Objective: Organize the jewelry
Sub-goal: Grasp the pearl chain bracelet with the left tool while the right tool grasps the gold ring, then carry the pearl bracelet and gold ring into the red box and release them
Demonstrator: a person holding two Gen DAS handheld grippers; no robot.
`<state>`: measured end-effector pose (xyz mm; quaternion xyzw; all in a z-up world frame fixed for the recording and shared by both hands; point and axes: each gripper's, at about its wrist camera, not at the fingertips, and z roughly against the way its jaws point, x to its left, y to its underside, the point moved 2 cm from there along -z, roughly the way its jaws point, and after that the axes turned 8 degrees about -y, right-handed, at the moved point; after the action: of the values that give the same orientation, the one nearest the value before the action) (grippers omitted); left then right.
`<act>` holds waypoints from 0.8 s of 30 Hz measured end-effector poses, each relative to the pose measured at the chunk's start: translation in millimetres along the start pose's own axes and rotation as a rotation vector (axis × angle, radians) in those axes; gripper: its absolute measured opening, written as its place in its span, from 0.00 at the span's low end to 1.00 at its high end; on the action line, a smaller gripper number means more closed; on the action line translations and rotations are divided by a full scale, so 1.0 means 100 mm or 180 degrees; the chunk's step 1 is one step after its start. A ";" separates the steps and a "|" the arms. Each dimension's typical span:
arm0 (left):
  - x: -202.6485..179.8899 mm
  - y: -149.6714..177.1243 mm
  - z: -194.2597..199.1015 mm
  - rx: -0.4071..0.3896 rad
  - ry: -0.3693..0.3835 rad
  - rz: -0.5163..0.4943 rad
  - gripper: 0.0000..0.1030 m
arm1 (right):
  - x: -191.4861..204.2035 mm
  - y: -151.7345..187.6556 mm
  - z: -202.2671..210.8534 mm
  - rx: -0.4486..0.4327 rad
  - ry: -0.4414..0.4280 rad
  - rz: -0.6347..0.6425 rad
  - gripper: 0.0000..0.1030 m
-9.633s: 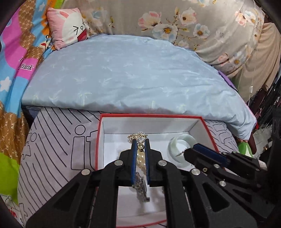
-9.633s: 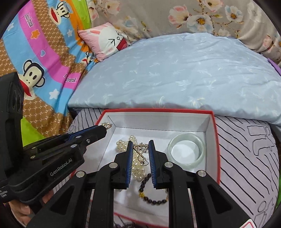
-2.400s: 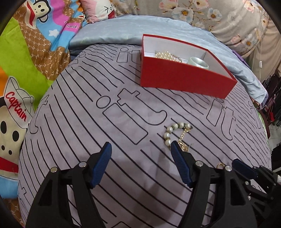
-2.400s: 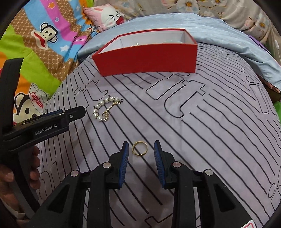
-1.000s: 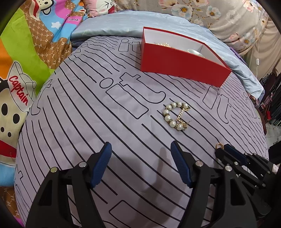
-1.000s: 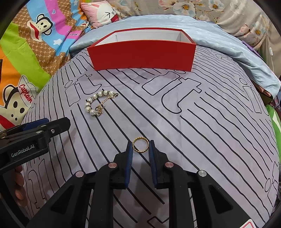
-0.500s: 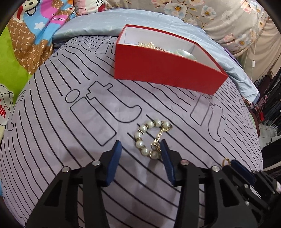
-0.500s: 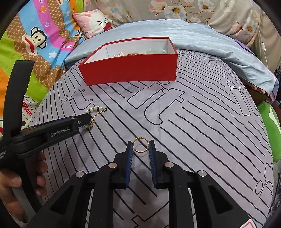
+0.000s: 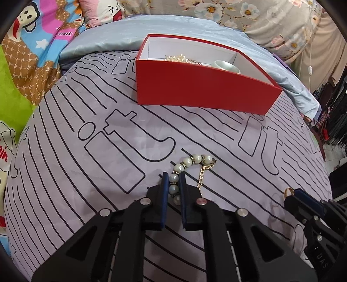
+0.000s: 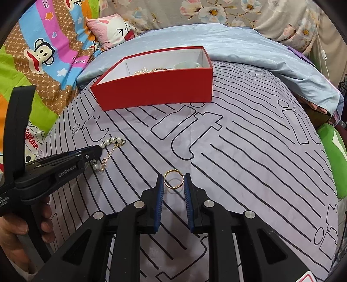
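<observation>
Bedding is covering the whole work area: a grey bed sheet (image 9: 121,134) printed with black lines and letter shapes is lying in front, a pale blue quilt (image 10: 238,47) is lying behind it, and a floral cushion (image 9: 260,19) and a cartoon-print blanket (image 10: 43,56) are filling the background. A red box (image 9: 201,86) with a white interior is sitting on the grey sheet at its far edge; pearl jewellery and a pale bangle (image 9: 225,65) are lying inside it. The left hand-held gripper (image 9: 173,184) is pointing steeply down at a pearl bracelet (image 9: 195,160) that is lying on the sheet well in front of the box. Its jaws are closing, and two pearls at one end of the strand are sitting between the blue pads, which are already touching them; the remaining pearls and the gold chain are trailing out ahead on the sheet. The right hand-held gripper (image 10: 173,181) is standing narrow, pinching a thin gold ring (image 10: 173,179) upright between its blue pads, just above the sheet. A person's hand (image 10: 19,230) is gripping the handle of the left hand-held gripper at the left edge of the right wrist view.
</observation>
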<state>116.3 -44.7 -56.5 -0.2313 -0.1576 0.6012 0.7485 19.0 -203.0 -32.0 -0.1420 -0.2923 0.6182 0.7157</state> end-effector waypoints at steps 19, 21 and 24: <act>0.02 -0.95 1.36 -0.1024 0.0303 -0.0087 0.08 | 0.04 -0.89 0.49 -0.0559 -0.0264 0.0224 0.16; -0.02 -1.15 1.37 -0.1112 0.0234 -0.0117 0.08 | 0.03 -1.09 0.45 -0.0590 -0.0325 0.0244 0.16; -0.08 -1.46 1.23 -0.1176 0.0113 -0.0122 0.08 | 0.03 -1.40 0.34 -0.0647 -0.0266 0.0342 0.16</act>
<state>171.9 -58.0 125.6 -0.3723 -0.2564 0.5436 0.7072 111.4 -232.8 74.6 -0.2034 -0.3749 0.6282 0.6507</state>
